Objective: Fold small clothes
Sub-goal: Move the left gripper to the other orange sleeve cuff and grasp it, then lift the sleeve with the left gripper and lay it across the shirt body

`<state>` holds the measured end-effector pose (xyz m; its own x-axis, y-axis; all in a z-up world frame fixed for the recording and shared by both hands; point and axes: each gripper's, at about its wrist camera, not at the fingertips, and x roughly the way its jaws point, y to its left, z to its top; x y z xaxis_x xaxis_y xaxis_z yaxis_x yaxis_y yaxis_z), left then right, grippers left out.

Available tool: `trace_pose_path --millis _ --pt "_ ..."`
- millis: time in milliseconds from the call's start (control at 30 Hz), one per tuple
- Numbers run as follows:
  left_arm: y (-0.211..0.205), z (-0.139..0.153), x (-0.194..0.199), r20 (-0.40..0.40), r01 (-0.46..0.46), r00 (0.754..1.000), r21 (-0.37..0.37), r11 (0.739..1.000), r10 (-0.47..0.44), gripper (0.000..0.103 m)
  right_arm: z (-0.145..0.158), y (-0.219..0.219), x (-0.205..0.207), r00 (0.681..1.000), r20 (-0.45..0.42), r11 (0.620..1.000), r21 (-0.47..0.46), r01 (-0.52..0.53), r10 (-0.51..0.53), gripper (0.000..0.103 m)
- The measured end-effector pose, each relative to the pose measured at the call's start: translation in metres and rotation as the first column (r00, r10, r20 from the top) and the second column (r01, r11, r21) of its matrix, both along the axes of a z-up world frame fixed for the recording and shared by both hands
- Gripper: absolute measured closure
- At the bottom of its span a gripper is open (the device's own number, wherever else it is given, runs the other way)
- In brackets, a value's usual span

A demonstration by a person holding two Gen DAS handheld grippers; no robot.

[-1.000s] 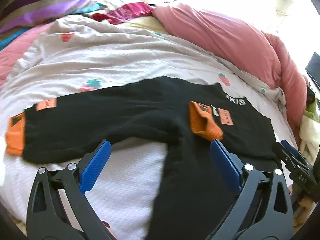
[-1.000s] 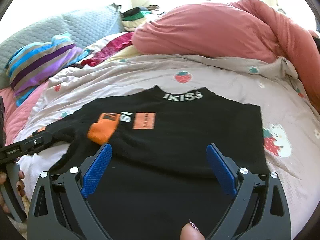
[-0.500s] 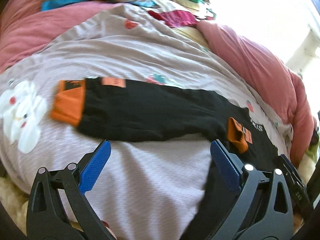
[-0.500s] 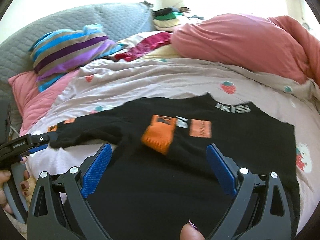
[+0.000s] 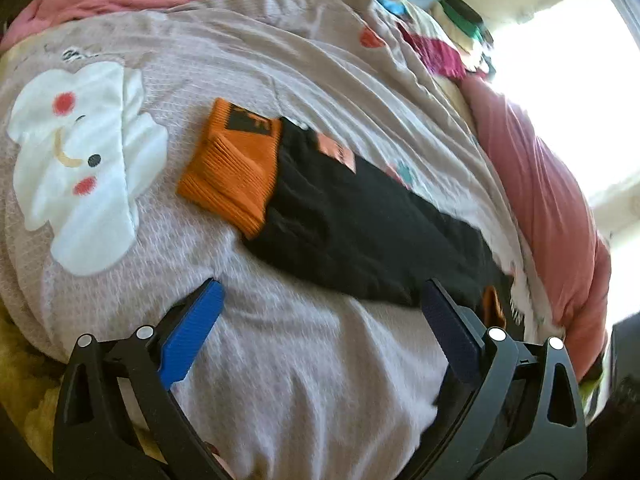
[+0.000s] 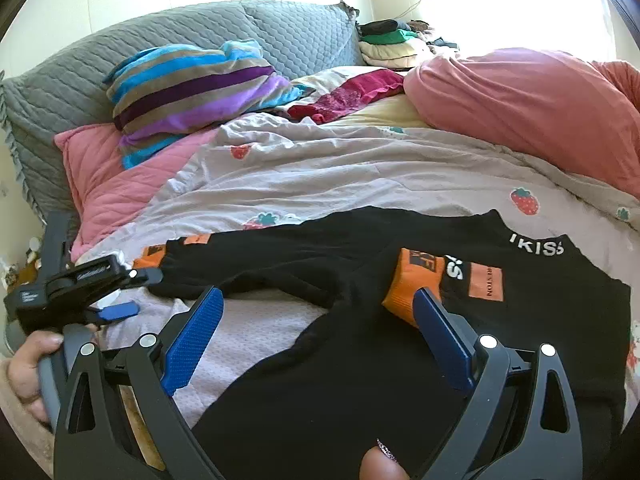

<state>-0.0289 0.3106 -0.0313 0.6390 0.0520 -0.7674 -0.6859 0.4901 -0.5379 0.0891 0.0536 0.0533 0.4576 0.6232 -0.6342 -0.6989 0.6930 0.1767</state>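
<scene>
A small black top [image 6: 400, 360] with orange cuffs lies flat on the bed. One sleeve is folded onto the chest, its orange cuff [image 6: 416, 280] by the "IKISS" collar. The other sleeve [image 5: 360, 232] stretches out to the left, ending in an orange cuff [image 5: 232, 172]. My left gripper [image 5: 320, 320] is open and empty, hovering just short of that outstretched sleeve; it also shows in the right wrist view [image 6: 128, 292] beside the cuff. My right gripper [image 6: 320, 320] is open and empty above the top's lower body.
The pale strawberry-print quilt [image 6: 320, 176] covers the bed, with a white bear patch [image 5: 80, 160] left of the sleeve cuff. A pink duvet [image 6: 520, 100] lies at the right. A striped pillow [image 6: 192, 88], grey headboard cushions and stacked clothes [image 6: 392, 44] sit at the back.
My left gripper has swung left along the outstretched sleeve toward its orange cuff. My right gripper's view has turned left as well. Both stay open.
</scene>
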Motion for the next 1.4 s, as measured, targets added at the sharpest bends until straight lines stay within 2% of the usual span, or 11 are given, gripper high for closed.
trace_pose_path --millis 100,167,233,267,367,500,600,800,967,1233,1400 --pt "0.008 -0.003 0.003 0.003 -0.046 0.999 0.001 0.999 0.046 0.018 -0.003 0.001 0.0 1.0 -0.015 1.0 0.007 0.004 -0.004 0.008" --pt "0.014 -0.004 0.006 -0.002 -0.083 0.997 0.017 0.996 0.083 0.029 -0.005 0.0 0.001 1.0 -0.024 1.0 0.011 0.01 -0.009 0.008" --pt "0.021 -0.006 0.008 -0.006 -0.118 0.993 0.018 0.993 0.118 0.046 -0.008 -0.001 0.003 0.999 -0.032 1.0 0.014 0.016 -0.015 0.008" --pt "0.026 -0.008 0.011 -0.018 -0.131 0.991 0.015 0.991 0.132 0.049 -0.009 -0.001 0.004 0.999 -0.034 1.0 0.014 0.018 -0.017 0.008" --pt "0.034 -0.009 0.019 -0.034 -0.143 0.989 0.013 0.99 0.143 0.057 -0.013 -0.002 0.009 0.999 -0.044 0.999 0.012 0.029 -0.029 0.008" --pt "0.043 -0.01 0.028 -0.05 -0.149 0.987 0.037 0.988 0.151 0.083 -0.018 -0.003 0.016 0.997 -0.057 0.999 0.017 0.045 -0.044 0.008" --pt "0.043 -0.011 0.025 -0.022 -0.149 0.988 0.039 0.988 0.15 0.089 -0.022 -0.007 0.019 0.996 -0.067 0.998 0.025 0.061 -0.059 0.008" --pt "0.02 0.024 0.017 0.108 -0.116 0.989 0.175 0.978 0.098 0.092 -0.033 -0.019 0.025 0.989 -0.113 0.994 0.034 0.103 -0.099 0.008" --pt "-0.001 0.046 0.022 0.149 -0.065 0.988 0.257 0.964 0.027 0.092 -0.034 -0.033 0.026 0.985 -0.116 0.991 0.033 0.13 -0.125 0.008" --pt "-0.034 0.076 0.048 0.195 0.028 0.976 0.32 0.947 -0.095 0.093 -0.027 -0.058 0.034 0.977 -0.112 0.981 0.058 0.188 -0.18 0.008" --pt "-0.061 0.095 0.069 0.218 0.122 0.953 0.354 0.927 -0.209 0.095 -0.022 -0.074 0.036 0.971 -0.108 0.973 0.073 0.22 -0.211 0.008"
